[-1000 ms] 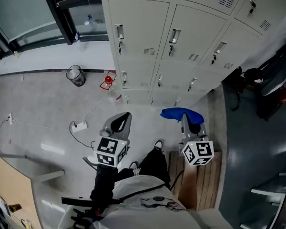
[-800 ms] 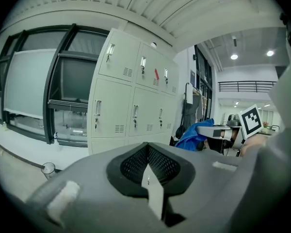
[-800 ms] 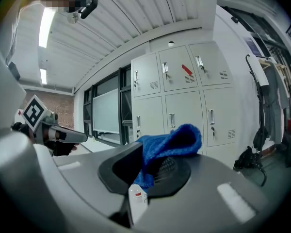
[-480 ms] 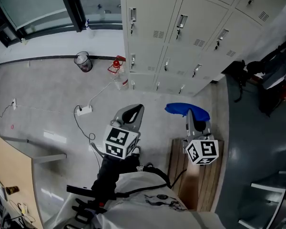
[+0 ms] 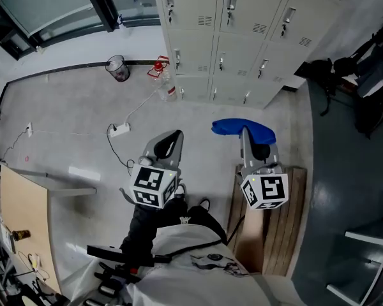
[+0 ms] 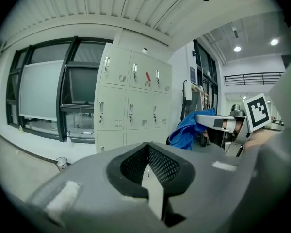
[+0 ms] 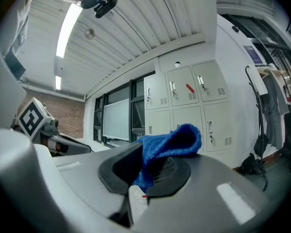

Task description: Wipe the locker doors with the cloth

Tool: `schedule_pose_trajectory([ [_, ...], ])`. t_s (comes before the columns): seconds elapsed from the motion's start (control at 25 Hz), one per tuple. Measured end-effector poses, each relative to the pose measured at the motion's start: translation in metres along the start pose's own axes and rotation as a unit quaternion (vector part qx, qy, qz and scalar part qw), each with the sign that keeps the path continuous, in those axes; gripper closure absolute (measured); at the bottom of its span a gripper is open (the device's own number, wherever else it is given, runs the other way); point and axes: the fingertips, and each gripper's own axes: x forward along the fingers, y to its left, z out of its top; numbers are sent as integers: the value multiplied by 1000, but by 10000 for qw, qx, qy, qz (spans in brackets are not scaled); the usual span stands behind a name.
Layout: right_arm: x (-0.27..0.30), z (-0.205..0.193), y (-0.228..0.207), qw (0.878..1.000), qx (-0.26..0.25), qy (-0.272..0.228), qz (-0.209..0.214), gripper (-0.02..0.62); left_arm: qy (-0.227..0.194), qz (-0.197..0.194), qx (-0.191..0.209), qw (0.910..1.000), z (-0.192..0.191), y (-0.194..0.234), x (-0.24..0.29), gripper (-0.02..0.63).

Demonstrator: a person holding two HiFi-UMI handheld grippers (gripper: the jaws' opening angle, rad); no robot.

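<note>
Clamping the cloth (image 5: pixel 233 126) only by its edge, the right tongs (image 5: pixel 247 139) could drop it; the left tongs (image 5: pixel 169 144) seem together, empty.

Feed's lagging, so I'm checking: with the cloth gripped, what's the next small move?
Probably carry the right gripper forward toward the lockers: its jaws are shut on the blue cloth, but they stand well off across the floor, so no wiping can start.

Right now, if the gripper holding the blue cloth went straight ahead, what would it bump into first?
Probably the locker doors. The right gripper, shut on the blue cloth, points at them; the way there looks free, though depth is unclear.
</note>
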Motion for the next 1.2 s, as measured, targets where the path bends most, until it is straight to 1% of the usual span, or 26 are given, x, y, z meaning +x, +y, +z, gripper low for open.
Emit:
schedule_pose_trajectory([
  [0.08, -8, 8, 4, 10000, -41, -48, -35, 571, -36, -37, 38, 10000, 6, -2, -5, 607],
  [0.2, -16, 14, -1, 9997, -73, -43, -248, 572, -90, -195, 99, 9997, 15, -7, -5, 607],
  [0.32, -21, 22, 4, 9992, -144, -80, -375, 572, -275, -256, 164, 9992, 29, -1, -11, 607],
  [0.44, -18, 36, 16, 9988, -280, -155, -371, 572, -418, -171, 175, 9988, 44, 16, -18, 607],
  [0.56, -12, 43, 23, 9987, -298, -188, -365, 572, -472, -148, 158, 9987, 49, 27, -24, 607],
  [0.72, -10, 43, 25, 9984, -337, -236, -376, 572, -542, -121, 179, 9983, 48, 34, -24, 607],
  [0.92, -3, 49, 32, 9982, -388, -303, -332, 572, -616, -121, 176, 9979, 57, 44, -29, 607],
  [1.2, 1, 55, 31, 9983, -403, -280, -321, 572, -672, -110, 142, 9976, 64, 44, -29, 607],
])
